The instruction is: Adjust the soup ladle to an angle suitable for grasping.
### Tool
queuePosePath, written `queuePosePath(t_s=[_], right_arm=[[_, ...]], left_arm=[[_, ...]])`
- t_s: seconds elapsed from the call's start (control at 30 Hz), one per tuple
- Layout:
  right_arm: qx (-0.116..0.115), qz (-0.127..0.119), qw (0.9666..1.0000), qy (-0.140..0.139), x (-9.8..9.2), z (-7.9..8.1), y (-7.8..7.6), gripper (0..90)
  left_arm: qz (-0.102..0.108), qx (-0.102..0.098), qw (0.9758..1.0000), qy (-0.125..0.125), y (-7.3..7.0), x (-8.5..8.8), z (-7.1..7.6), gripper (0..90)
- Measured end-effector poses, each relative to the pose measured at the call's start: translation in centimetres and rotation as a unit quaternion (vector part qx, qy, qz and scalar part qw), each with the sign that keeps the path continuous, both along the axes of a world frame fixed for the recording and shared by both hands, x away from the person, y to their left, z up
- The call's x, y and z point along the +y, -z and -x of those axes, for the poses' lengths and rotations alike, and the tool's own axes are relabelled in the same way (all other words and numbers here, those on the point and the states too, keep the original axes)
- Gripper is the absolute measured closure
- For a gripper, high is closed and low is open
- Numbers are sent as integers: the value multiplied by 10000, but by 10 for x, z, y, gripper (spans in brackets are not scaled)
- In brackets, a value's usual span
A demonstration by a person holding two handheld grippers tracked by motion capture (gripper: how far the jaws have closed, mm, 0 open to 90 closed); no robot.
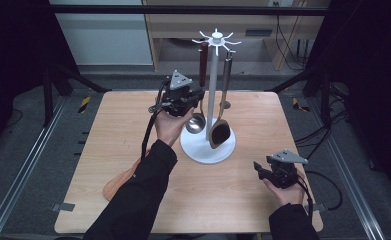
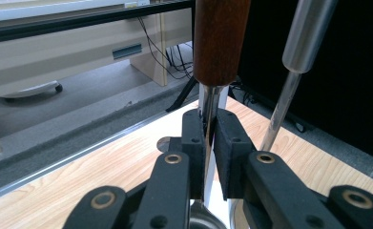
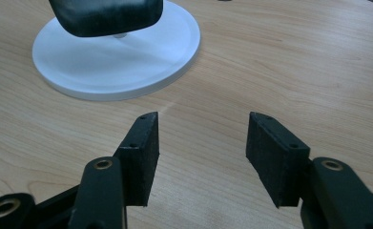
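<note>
A: Status on the hanging job? Use the white rack [image 1: 209, 145] as the reference.

B: We have the left gripper [image 2: 206, 143] up against the rack's pole, on its left side. Jaws nearly together, pads pinching the thin metal shank of the ladle [image 1: 197, 122], just under its dark wooden handle [image 2: 221, 40]. In the high view the handle runs up to the hook ring at the top of the rack and the bowl hangs just above the base.

A: Hooked yet, or are we carrying it?

B: Can't tell from here. The hook end sits above the frame in the left gripper view and is too small in the high view. Our read: it's at the hook or just on it, and the grip hasn't been let go.

A: Anything else already on the rack?

B: One dark wooden spoon [image 1: 219, 132] with a grey metal handle, hanging on the right side of the pole, bowl low over the base. That one looks done.

A: Right side?

B: Right gripper [image 3: 202, 152] is parked near the table's front right, well clear of the rack. Jaws wide apart, nothing between them, just bare table [image 3: 294, 71] and the rack base ahead.

A: What's left?

B: Open the left jaws, back off. Then the wooden spatula [image 1: 120, 181] lying front-left of the rack, partly under our left sleeve.
</note>
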State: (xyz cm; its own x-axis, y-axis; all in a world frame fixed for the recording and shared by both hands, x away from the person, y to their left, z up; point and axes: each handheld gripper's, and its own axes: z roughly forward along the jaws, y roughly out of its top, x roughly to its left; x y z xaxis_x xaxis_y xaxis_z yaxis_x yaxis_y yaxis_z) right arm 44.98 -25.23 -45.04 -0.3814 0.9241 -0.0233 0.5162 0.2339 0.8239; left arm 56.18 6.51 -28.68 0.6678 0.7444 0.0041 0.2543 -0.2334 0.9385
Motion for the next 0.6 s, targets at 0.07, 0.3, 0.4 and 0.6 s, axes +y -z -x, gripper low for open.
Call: queuePosePath(t_s=[0.07,0.3,0.4,0.6], right_arm=[[7,-5,10000,1,0,0,0,457],[1,-5,10000,-1,0,0,0,456],[4,7,10000,-2,0,0,0,456],[-9,17,10000,15,0,0,0,457]], left_arm=[[-9,2,10000,16,2,0,0,809],[69,7,10000,66,6,7,2,770],[65,12,9999,128,7,12,6,733],[-32,78,9997,231,9,29,18,627]])
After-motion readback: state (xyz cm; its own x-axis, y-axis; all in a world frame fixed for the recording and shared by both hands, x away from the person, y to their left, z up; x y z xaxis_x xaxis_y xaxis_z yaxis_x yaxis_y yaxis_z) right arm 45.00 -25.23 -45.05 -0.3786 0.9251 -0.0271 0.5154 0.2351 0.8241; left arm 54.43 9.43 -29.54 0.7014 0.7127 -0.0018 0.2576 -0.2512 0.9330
